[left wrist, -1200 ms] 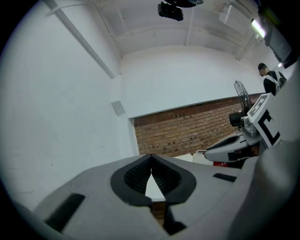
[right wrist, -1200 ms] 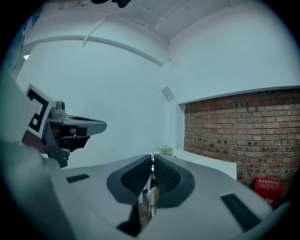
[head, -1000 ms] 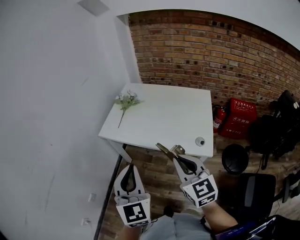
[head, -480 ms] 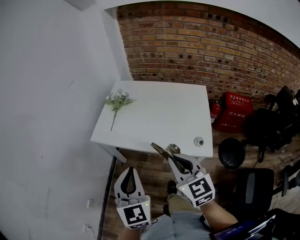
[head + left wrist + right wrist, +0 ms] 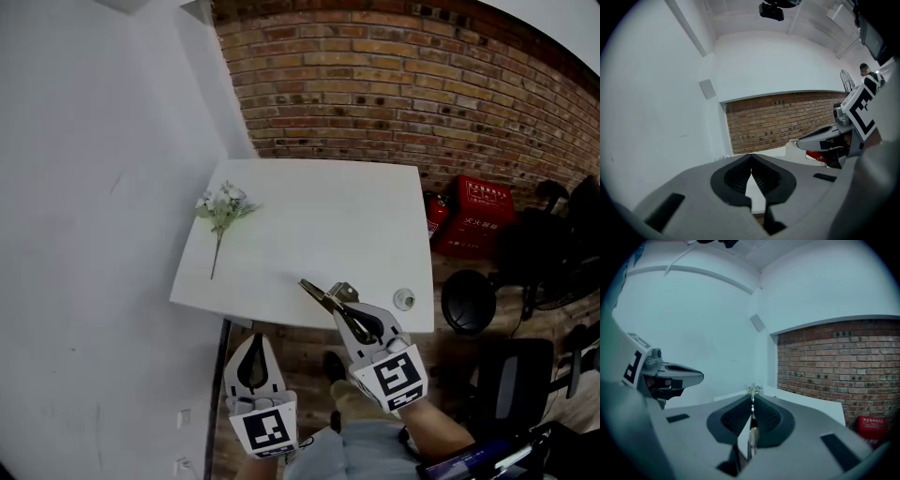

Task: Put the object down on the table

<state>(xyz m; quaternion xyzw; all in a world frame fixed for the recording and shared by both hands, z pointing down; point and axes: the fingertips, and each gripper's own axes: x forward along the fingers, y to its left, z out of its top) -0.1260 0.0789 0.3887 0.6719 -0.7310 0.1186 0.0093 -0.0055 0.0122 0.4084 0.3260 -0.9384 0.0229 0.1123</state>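
The right hand-held gripper (image 5: 342,309) is clamped on a thin, brass-coloured metal object (image 5: 319,292). Its pads are drawn almost together, since the piece between them is so slim. In the right gripper view the object (image 5: 752,434) shows as a narrow strip running up the seam between the two pads. I cannot tell exactly what kind of tool it is. It sticks out past the jaw tips over the near edge of the white tabletop (image 5: 328,216) and is carried above the surface, not resting on it. From that position it could be lowered onto bare surface with only a short reach forward.

The left hand-held gripper (image 5: 253,342) hangs short of the tabletop's near edge, below and clear of it. Its jaws are together with nothing between them (image 5: 751,159). It seems to be kept back simply because it has no part in this step.

A flower sprig (image 5: 220,211) lies near the tabletop's far left corner, and a small round fitting (image 5: 404,299) sits near its front right corner. The wide middle of the tabletop is bare, so that looks like the natural place to set the object down. In my judgement the putting-down has not yet happened: the object must first come down to the tabletop before the jaws let go
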